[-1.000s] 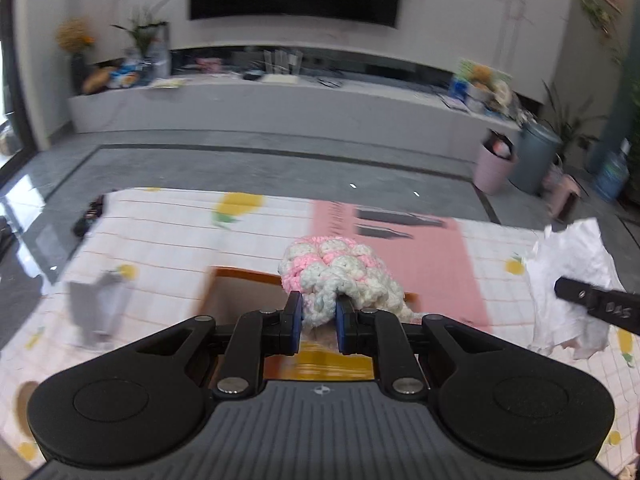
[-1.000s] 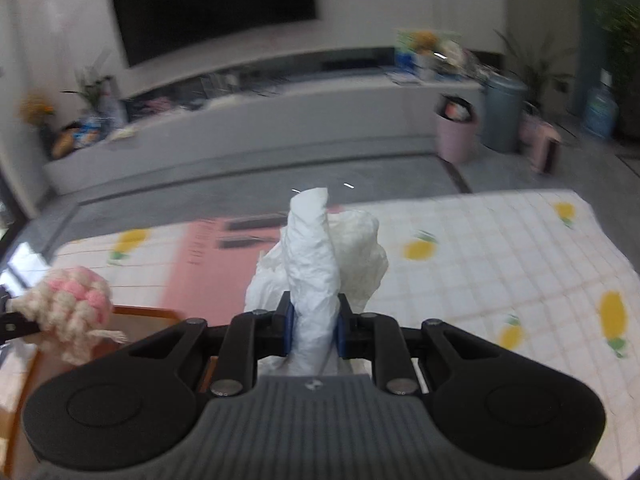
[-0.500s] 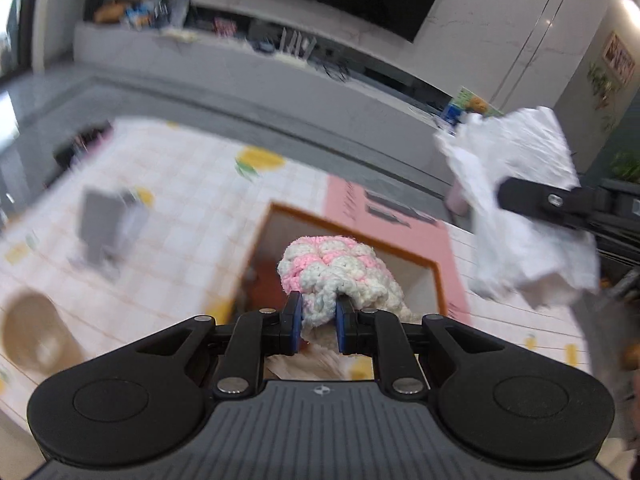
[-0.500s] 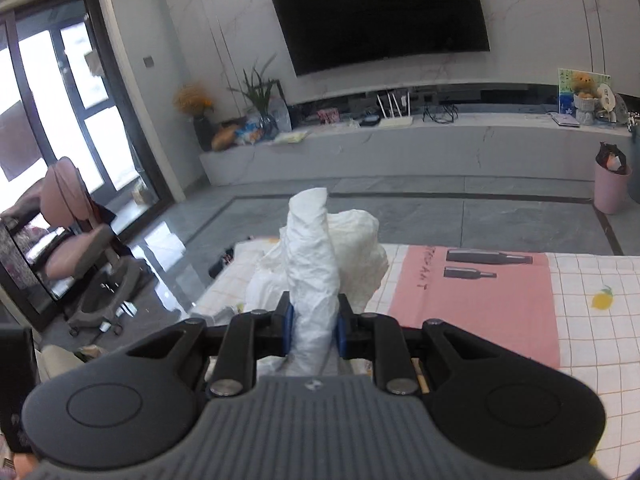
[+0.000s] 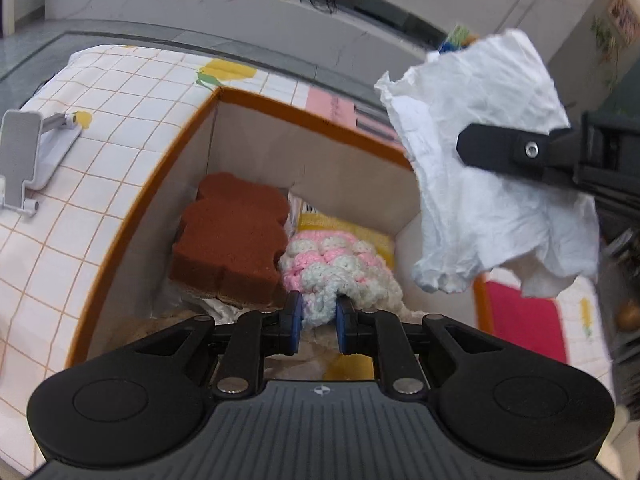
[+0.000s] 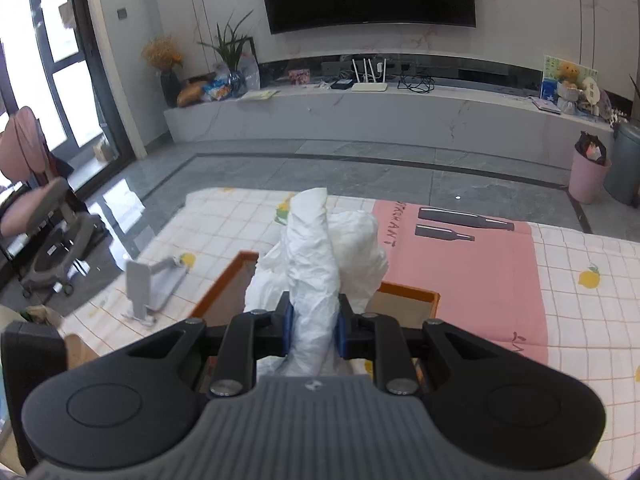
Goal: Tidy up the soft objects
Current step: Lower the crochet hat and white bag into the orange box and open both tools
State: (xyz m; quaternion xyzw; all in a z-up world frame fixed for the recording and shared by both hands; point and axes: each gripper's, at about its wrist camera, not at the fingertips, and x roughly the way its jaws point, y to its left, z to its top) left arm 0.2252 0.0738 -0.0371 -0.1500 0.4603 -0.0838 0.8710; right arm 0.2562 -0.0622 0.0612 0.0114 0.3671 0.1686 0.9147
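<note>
My left gripper is shut on a pink-and-white crocheted piece and holds it down inside an orange-rimmed cardboard box. A brown sponge lies in the box beside it. My right gripper is shut on a crumpled white tissue and holds it above the box's right side; the tissue also shows in the left wrist view. The box rim shows below the tissue in the right wrist view.
The box stands on a checked lemon-print tablecloth with a pink mat. A grey phone stand lies left of the box, also in the right wrist view. A yellow item lies on the box floor.
My left gripper has lowered the crocheted piece into the box, tilting down. My right gripper has carried the tissue left and over the box.
</note>
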